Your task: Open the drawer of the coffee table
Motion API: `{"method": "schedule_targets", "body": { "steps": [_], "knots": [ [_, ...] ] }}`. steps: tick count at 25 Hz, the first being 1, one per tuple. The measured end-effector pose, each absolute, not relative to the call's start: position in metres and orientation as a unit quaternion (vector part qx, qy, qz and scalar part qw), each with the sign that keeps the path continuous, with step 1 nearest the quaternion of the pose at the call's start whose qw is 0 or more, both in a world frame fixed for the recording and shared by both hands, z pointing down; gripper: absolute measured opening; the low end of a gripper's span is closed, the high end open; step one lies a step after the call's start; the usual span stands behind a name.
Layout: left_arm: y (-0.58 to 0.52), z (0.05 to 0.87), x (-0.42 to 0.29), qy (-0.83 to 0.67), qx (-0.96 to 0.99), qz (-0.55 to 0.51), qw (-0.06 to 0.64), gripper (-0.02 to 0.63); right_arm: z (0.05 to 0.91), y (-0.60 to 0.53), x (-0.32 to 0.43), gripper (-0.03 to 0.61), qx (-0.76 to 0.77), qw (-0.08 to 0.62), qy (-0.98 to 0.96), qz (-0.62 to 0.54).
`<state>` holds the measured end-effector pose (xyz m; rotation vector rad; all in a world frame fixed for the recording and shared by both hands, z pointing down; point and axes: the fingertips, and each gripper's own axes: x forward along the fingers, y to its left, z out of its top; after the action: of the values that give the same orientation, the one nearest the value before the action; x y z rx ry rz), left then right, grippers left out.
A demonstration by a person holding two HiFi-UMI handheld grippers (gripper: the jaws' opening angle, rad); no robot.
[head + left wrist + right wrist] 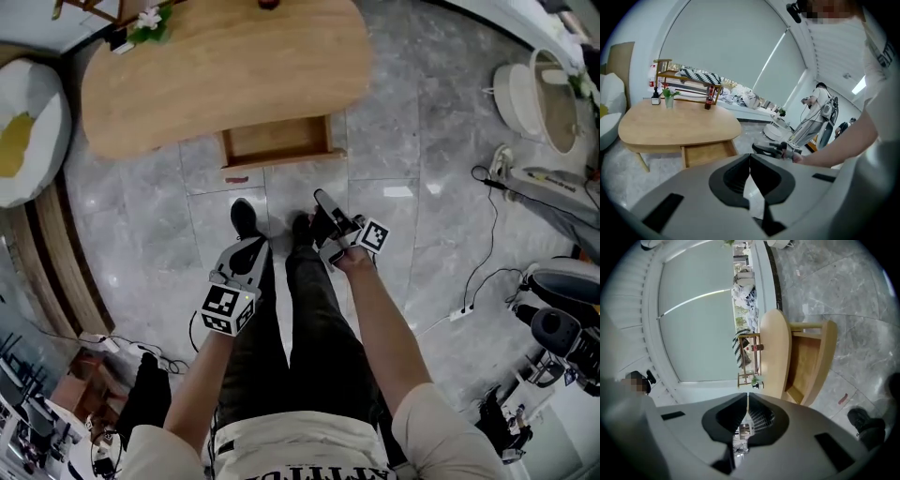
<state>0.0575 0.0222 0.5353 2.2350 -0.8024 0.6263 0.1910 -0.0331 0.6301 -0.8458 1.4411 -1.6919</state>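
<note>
**Below the table's near edge: drawer out, both tools closed**

At ten o'clock in the head view, a white cushion with a yellow patch lies just beside the wooden coffee table. The table spans eleven to twelve o'clock, with a small plant on its far left corner. The drawer stands pulled out from the table's near edge, at twelve o'clock from the person's shoes. A red scrap lies on the grey floor tiles just in front of the drawer.

The left gripper is near centre, over the person's left leg. Its jaws are together with nothing between them. The right gripper is at its two o'clock, jaws likewise pressed together and empty. Both grippers are well apart from the drawer front. A white plug rests on the floor at four o'clock.
</note>
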Motion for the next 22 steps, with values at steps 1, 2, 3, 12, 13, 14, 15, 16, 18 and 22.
{"method": "schedule_targets", "body": {
  "steps": [1, 2, 3, 12, 13, 14, 15, 16, 18, 22],
  "knots": [
    [0.024, 0.529, 0.058, -0.309, 0.857, 0.244, 0.331, 0.020, 0.618, -0.036, 0.191, 0.025, -0.329, 0.370, 0.566, -0.659],
    [0.026, 0.521, 0.059, -0.312, 0.857, 0.245, 0.328, 0.020, 0.605, -0.039, 0.191, 0.023, -0.327, 0.368, 0.570, -0.658],
    [0.027, 0.512, 0.060, -0.315, 0.857, 0.244, 0.327, 0.020, 0.593, -0.040, 0.191, 0.023, -0.328, 0.363, 0.573, -0.658],
    [0.038, 0.426, 0.097, -0.309, 0.873, 0.232, 0.298, 0.020, 0.512, -0.025, 0.200, 0.018, -0.340, 0.252, 0.626, -0.655],
    [0.036, 0.417, 0.097, -0.314, 0.873, 0.228, 0.296, 0.020, 0.501, -0.022, 0.200, 0.018, -0.336, 0.247, 0.632, -0.653],
    [0.034, 0.409, 0.097, -0.320, 0.872, 0.224, 0.295, 0.020, 0.491, -0.019, 0.201, 0.018, -0.334, 0.239, 0.639, -0.651],
    [0.032, 0.400, 0.096, -0.327, 0.871, 0.221, 0.294, 0.020, 0.483, -0.016, 0.201, 0.018, -0.335, 0.224, 0.646, -0.649],
    [0.029, 0.392, 0.094, -0.333, 0.869, 0.219, 0.292, 0.020, 0.475, -0.013, 0.202, 0.018, -0.338, 0.205, 0.653, -0.646],
    [0.021, 0.374, 0.089, -0.345, 0.867, 0.218, 0.286, 0.020, 0.459, -0.010, 0.201, 0.018, -0.345, 0.154, 0.679, -0.629],
    [0.008, 0.339, 0.081, -0.363, 0.864, 0.210, 0.280, 0.020, 0.416, -0.012, 0.194, 0.018, -0.339, 0.085, 0.733, -0.583]
  ]
}}
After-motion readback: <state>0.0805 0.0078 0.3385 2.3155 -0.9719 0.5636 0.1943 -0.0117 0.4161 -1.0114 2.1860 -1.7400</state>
